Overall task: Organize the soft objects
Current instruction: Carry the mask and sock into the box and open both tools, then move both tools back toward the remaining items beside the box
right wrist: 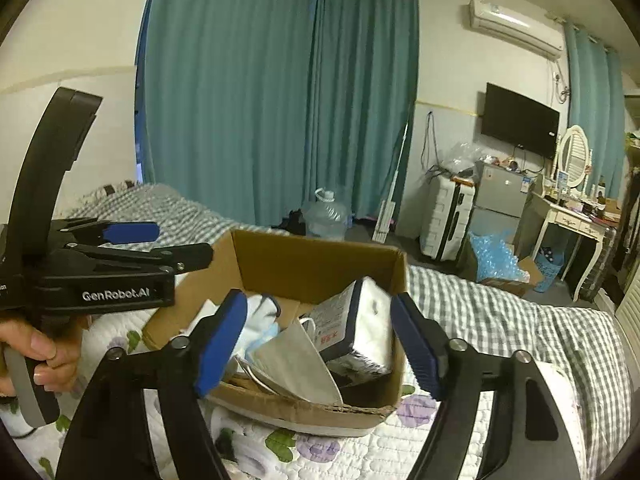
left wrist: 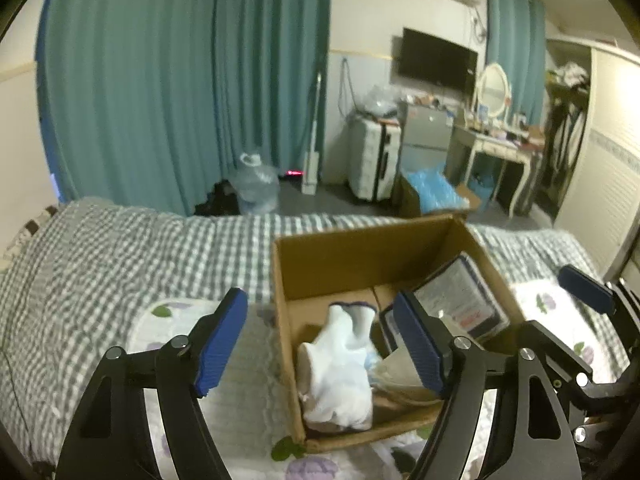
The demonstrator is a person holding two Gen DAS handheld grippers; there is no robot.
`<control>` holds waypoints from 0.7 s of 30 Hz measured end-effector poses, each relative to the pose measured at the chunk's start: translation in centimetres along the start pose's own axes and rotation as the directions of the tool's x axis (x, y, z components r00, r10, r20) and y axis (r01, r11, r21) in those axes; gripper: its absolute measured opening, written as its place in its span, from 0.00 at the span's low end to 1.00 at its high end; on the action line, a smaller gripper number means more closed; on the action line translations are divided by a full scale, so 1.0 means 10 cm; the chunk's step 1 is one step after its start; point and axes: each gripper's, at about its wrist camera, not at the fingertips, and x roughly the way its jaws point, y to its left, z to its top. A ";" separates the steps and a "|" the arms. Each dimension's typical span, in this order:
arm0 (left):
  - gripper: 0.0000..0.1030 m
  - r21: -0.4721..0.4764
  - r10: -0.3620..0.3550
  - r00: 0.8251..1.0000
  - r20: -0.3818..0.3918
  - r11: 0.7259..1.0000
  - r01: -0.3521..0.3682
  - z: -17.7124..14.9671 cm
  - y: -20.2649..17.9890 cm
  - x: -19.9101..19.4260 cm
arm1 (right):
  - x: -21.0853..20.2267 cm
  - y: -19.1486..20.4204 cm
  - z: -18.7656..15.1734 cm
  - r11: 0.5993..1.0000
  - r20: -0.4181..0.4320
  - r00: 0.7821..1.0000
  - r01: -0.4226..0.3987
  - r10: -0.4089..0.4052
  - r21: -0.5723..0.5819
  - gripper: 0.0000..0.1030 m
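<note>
Right now I have both grippers hovering over a cardboard box [left wrist: 384,248] that sits on the bed [left wrist: 120,248] — the left gripper [left wrist: 320,344] has its blue pads spread wide with nothing between them, and the right gripper [right wrist: 316,344] is spread just as wide, also empty. My bed surface is a grey-and-white checked cover, and under the box lies a white quilted blanket [right wrist: 360,452] printed with purple flowers and green leaves. Inside the box I see a pair of white socks [left wrist: 340,372] with dark cuffs lying toward the left side, a pale face mask [right wrist: 296,364] near the front wall, and a dark-edged packet [right wrist: 352,328] leaning against the right side. From the right wrist view, a hand [right wrist: 44,356] grips the handle of the left tool at the left edge. Beyond the bed, teal curtains [left wrist: 180,80] cover most of the far wall — a clear water jug [left wrist: 256,184] stands on the floor at their foot. Further right I see a white suitcase [left wrist: 372,160], a small grey fridge [left wrist: 426,136], a wall-mounted television [left wrist: 436,60], a white dressing table [left wrist: 496,148] with an oval mirror, and an air conditioner [right wrist: 516,24] high on the wall.
</note>
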 end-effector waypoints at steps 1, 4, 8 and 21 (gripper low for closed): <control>0.74 -0.004 0.000 1.000 0.004 1.000 0.000 0.01 0.01 -0.03 | -0.06 0.00 0.02 1.000 0.012 1.000 0.008 -0.008 0.004 0.76; 0.74 -0.014 0.009 0.999 0.033 1.000 -0.009 0.04 0.04 -0.23 | -0.21 0.00 0.11 1.000 0.033 0.999 0.021 -0.021 0.002 0.85; 0.74 -0.026 0.022 0.997 0.075 0.999 -0.020 0.07 0.08 -0.49 | -0.48 0.05 0.22 0.999 0.072 0.996 0.053 -0.053 -0.004 0.94; 0.94 -0.058 0.042 0.977 0.208 0.998 -0.031 0.06 0.15 -1.37 | -1.37 0.21 0.40 0.996 0.165 0.982 0.088 -0.087 0.004 1.00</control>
